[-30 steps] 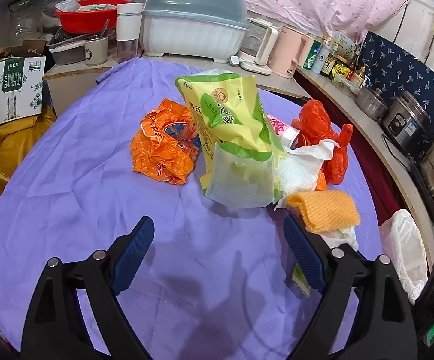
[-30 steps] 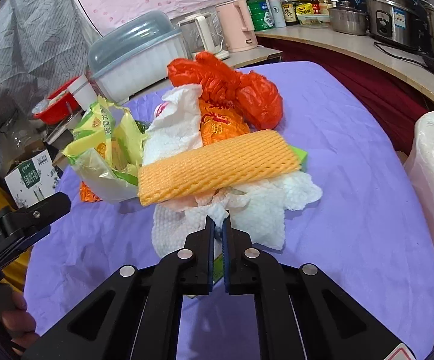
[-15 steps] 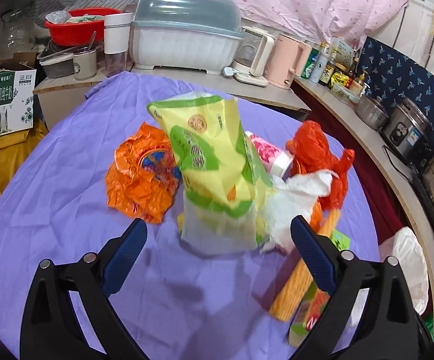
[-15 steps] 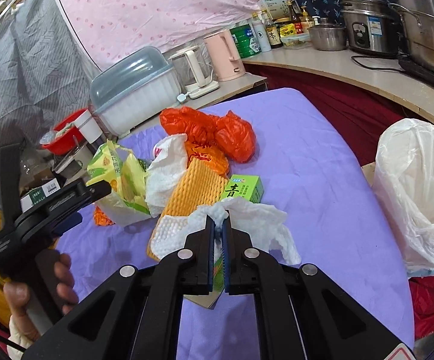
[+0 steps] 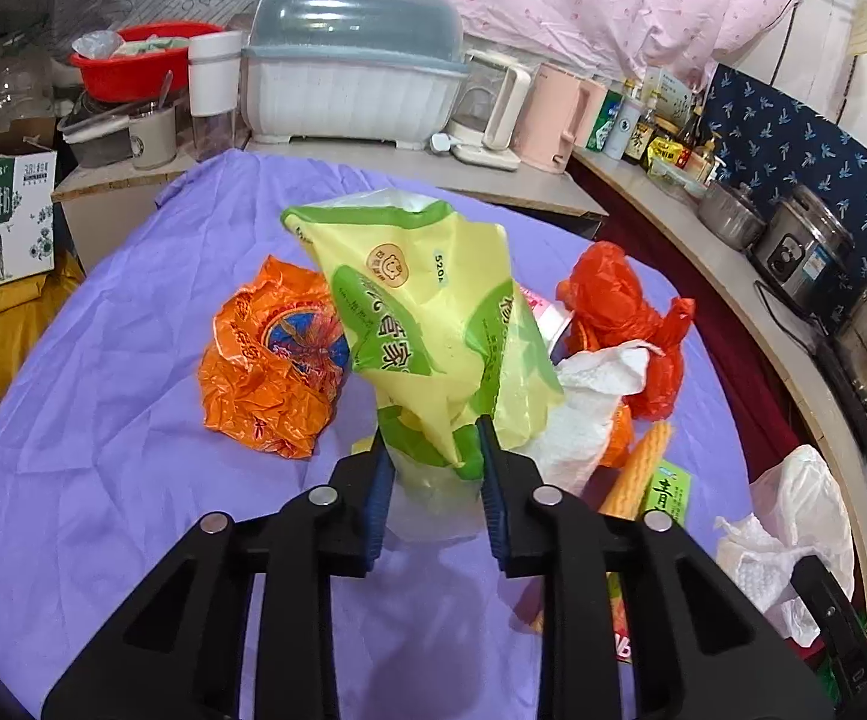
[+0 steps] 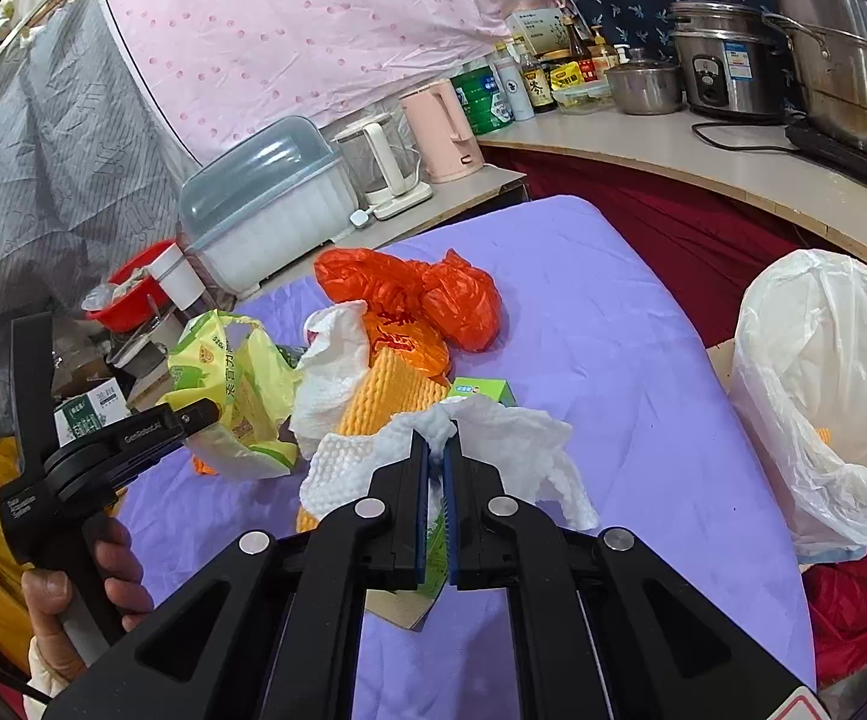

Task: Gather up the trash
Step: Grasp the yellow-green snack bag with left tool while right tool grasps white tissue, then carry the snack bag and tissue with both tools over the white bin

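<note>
A pile of trash lies on the purple tablecloth (image 5: 103,420). My left gripper (image 5: 433,450) is shut on the lower end of a yellow-green snack bag (image 5: 427,312), which stands upright; the bag also shows in the right wrist view (image 6: 235,384). My right gripper (image 6: 438,450) is shut on a white paper towel (image 6: 517,438), lifted above the table. In the pile are an orange wrapper (image 5: 271,366), a red plastic bag (image 5: 619,312), an orange foam net (image 6: 391,402) and a green box (image 6: 484,390).
A white plastic bag-lined bin (image 6: 829,396) stands off the table's right edge. Behind the table a counter holds a dish rack (image 5: 349,66), kettles (image 5: 553,117), bottles and pots (image 6: 727,66). A cardboard box (image 5: 1,210) sits at the far left.
My left gripper closed from wide open onto the yellow-green bag. My right gripper lifted the paper towel up and away from the pile, and the foam net slid off it.
</note>
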Tool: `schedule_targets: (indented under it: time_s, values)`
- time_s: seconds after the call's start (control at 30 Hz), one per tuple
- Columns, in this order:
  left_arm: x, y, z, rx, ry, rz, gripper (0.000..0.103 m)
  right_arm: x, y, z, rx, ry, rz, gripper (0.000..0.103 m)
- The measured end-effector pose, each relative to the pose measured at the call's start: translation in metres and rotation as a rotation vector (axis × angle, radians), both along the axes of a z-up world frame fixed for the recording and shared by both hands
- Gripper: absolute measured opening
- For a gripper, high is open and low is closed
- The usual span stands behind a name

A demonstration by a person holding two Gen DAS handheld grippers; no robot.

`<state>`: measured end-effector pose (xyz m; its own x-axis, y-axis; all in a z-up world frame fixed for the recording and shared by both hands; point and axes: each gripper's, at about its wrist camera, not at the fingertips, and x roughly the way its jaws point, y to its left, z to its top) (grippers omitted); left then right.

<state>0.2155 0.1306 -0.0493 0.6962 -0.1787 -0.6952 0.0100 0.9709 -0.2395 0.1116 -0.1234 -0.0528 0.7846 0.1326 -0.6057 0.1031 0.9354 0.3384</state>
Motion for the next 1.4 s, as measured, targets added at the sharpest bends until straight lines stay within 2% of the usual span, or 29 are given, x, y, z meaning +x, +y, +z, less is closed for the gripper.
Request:
schedule_targets:
  time_s: [0.37, 0.5, 0.7, 1.03, 1.4]
  values:
    - [-0.05, -0.012, 0.057, -0.024, -0.113, -0.051, 0.021, -0.029, -0.014, 0.039, -0.002, -0.1, -0.027, 0.005]
    - [-0.069, -0.03, 0.081, -0.035, -0.155, -0.1, 0.021, -0.043, -0.028, 0.053, 0.0, -0.136, -0.052, 0.005]
    - [-0.092, -0.069, 0.1, -0.028, -0.189, -0.186, 0.021, -0.065, -0.057, 0.068, -0.005, -0.178, -0.104, 0.005]
    - [-0.12, -0.156, 0.104, -0.015, -0.18, -0.364, 0.021, -0.099, -0.126, 0.077, -0.024, -0.209, -0.229, 0.005]
    - [-0.127, -0.256, 0.089, 0.005, -0.134, -0.544, 0.021, -0.114, -0.206, 0.061, -0.043, -0.166, -0.356, 0.005]
